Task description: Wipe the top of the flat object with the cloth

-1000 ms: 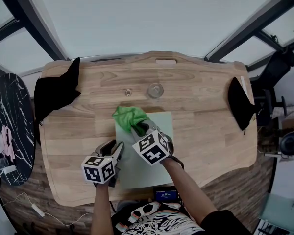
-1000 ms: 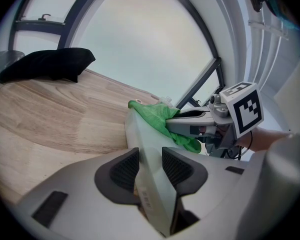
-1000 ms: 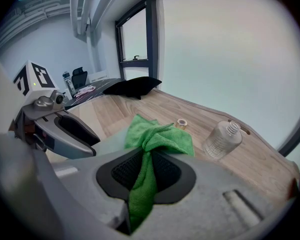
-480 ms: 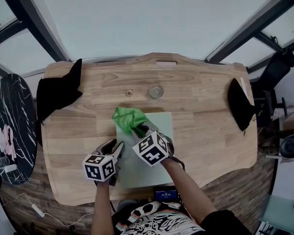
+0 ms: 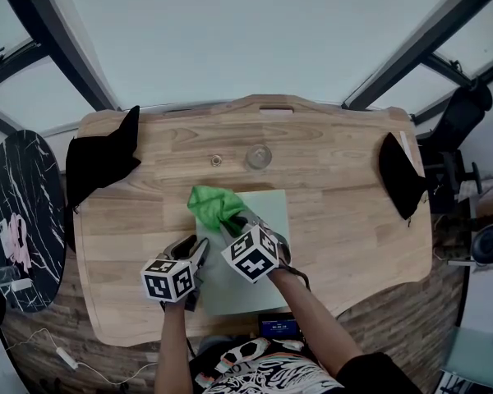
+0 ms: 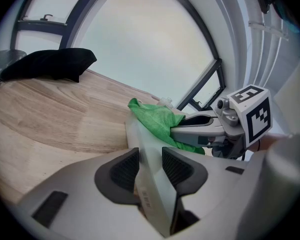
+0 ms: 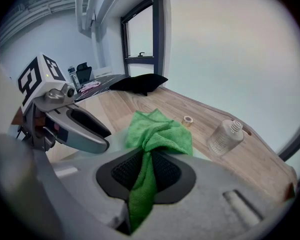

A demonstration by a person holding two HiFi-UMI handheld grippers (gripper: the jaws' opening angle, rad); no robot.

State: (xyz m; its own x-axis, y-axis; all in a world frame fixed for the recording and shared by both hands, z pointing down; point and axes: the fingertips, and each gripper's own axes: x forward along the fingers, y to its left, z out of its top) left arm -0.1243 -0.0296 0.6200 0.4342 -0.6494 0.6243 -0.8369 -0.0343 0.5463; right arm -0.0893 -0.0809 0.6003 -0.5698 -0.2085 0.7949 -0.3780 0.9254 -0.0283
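Pinning the flat board (image 5: 267, 208) by its near edge, left gripper (image 5: 196, 254) jaws are clamped on it. Right gripper (image 5: 240, 220) jaws pinch the green cloth (image 5: 214, 203) at the board's far-left corner. It's bunched up, so it might slip out mid-wipe.

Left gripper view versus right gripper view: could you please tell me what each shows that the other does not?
Only the left gripper view shows the pale green flat board clamped between the left tongs. Only the right gripper view shows the crumpled green cloth pinched between the right tongs, a small ring and the whole clear plastic bottle. Both show the cloth, the wooden table and a black fabric bundle.
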